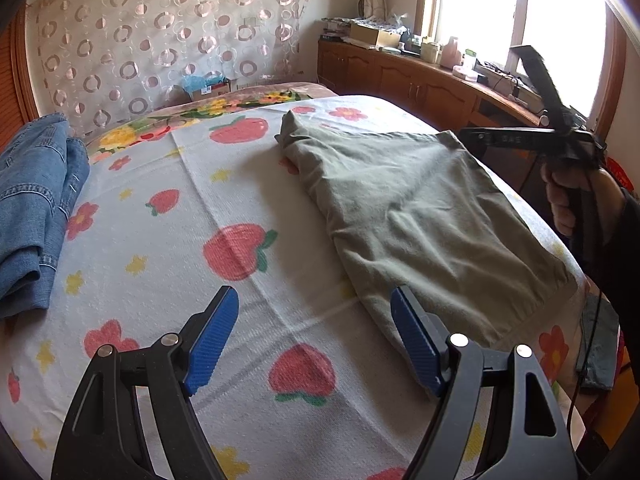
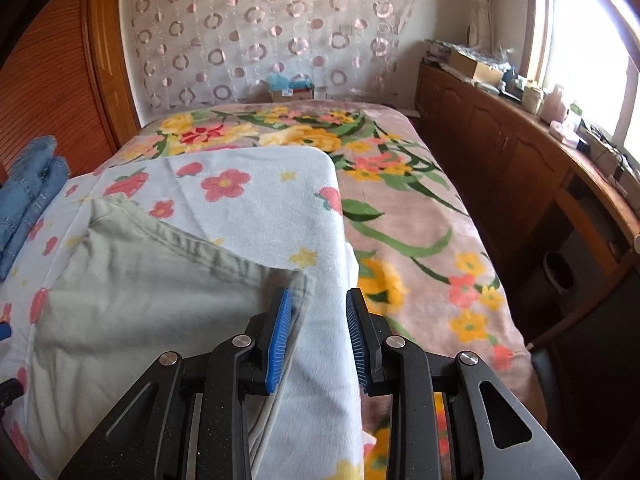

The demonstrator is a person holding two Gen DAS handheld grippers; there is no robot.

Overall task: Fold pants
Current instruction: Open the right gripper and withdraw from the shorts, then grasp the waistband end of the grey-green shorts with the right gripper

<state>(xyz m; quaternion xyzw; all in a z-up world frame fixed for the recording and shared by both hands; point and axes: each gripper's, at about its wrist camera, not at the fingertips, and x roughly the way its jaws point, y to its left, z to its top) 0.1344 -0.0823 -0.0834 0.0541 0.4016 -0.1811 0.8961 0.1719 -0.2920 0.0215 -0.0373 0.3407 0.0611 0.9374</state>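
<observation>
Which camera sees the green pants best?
The left wrist view: the green pants lie folded and nearly whole on the strawberry sheet. The right wrist view shows only part of them, close up and blurred, partly behind the gripper's fingers.

Each hand-held gripper, left (image 1: 314,334) and right (image 2: 316,330), is black plastic with ribbed blue pads (image 1: 214,338) and silver screws (image 2: 241,340). A bare hand (image 1: 566,200), dark sleeve (image 1: 624,264), thin black cable (image 1: 588,344).

No readable text is showing anywhere. The small label on the cardboard box (image 1: 211,89) at twelve o'clock is appearing too blurred.
</observation>
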